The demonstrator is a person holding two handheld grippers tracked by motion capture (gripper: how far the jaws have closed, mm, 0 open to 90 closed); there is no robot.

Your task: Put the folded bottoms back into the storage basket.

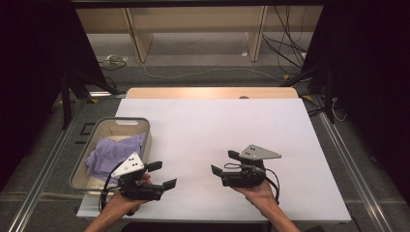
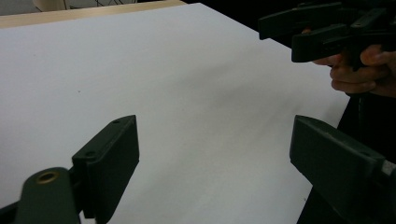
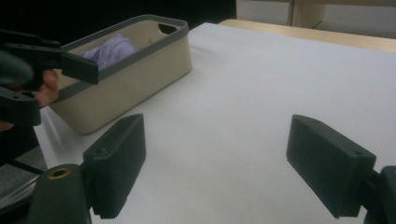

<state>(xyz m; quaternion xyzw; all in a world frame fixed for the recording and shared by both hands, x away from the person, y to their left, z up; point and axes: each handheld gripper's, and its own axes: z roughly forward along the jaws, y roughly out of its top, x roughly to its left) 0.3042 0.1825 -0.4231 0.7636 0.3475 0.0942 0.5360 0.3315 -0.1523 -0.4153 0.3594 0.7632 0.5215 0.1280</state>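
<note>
Fingers wide apart on both sides, nothing between them. From the high view, the left gripper (image 1: 161, 175) sits low at the near-left of the table (image 1: 212, 125), held in the person's left hand (image 1: 126, 197), jaws spread and aimed to the right across the white surface. The right gripper (image 1: 225, 163) is in the right hand (image 1: 256, 191) at near centre, jaws equally spread and pointing left, so the two tools face each other, well apart. Each carries a grey three-cornered plate on top. Just beside the left gripper, at the table's left edge, stands one beige bin (image 1: 81, 166) with a grey rim, and inside it lies a heap of lilac cloth (image 1: 112, 152). Beyond the table's far edge, cables trail over the floor beneath wooden shelving.

Over to the left gripper view: two black jaws rise from the bottom, the left gripper (image 2: 215, 156) gaping over bare white tabletop (image 2: 187, 84). Up at top right the right gripper (image 2: 299, 35) comes in, its two jaws parted, with the fingers (image 2: 348, 77) of the hand curled round its body.

Now the right gripper view: the right gripper (image 3: 217, 154) is just as open, two jaws framing the white table (image 3: 261, 88). Ahead and left stands the bin (image 3: 135, 79), lilac cloth (image 3: 112, 49) showing above its rim. At the far left edge the left gripper (image 3: 28, 79) reaches in front of the bin's near end, jaws apart, part of a hand behind it.

Count: two grippers, one bin, one heap of cloth.
</note>
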